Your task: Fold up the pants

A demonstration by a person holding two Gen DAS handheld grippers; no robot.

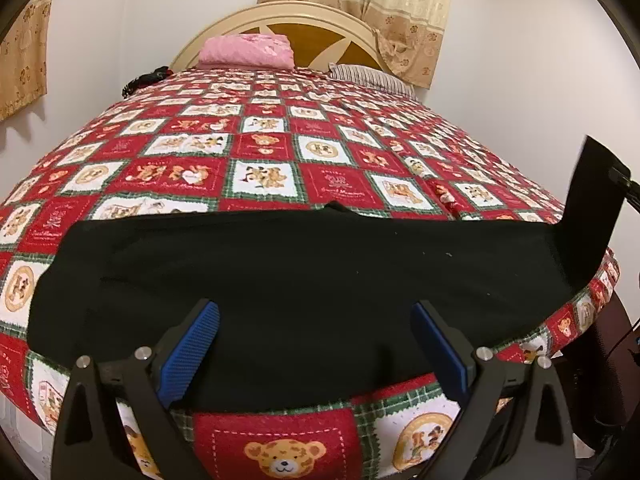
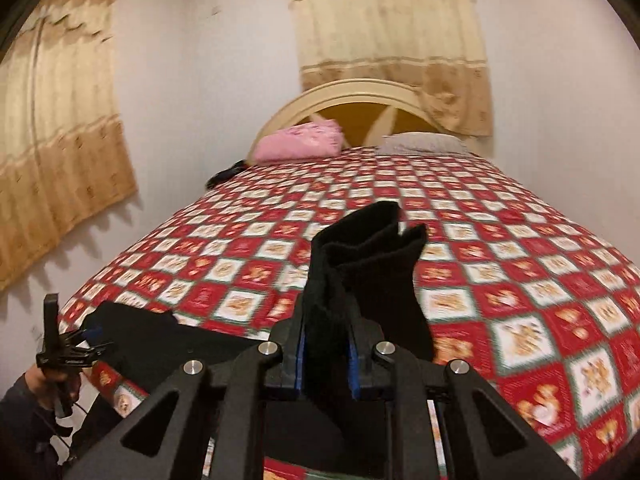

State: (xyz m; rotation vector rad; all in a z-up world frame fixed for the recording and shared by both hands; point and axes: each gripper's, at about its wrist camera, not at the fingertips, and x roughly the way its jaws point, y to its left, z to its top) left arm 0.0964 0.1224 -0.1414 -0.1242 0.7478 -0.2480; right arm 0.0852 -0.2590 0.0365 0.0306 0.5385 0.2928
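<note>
Black pants [image 1: 304, 264] lie flat across the near edge of the bed. My left gripper [image 1: 316, 344] hovers just above their near edge, open, with blue pads [image 1: 192, 352] wide apart and nothing between them. At the right, the pants' end [image 1: 592, 200] is lifted off the bed. In the right wrist view my right gripper [image 2: 326, 356] is shut on that bunched black pants end [image 2: 360, 264], which sticks up past the fingers. The rest of the pants [image 2: 160, 340] lies at the lower left, beside the left gripper [image 2: 68, 350] held in a hand.
The bed carries a red, white and green teddy-bear quilt [image 1: 280, 148]. A pink folded cloth [image 1: 248, 52], a striped pillow [image 1: 372, 76] and a dark object [image 1: 144, 80] lie by the headboard. Beige curtains [image 2: 392, 40] hang on the white walls. A sleeve [image 2: 20, 420] shows at lower left.
</note>
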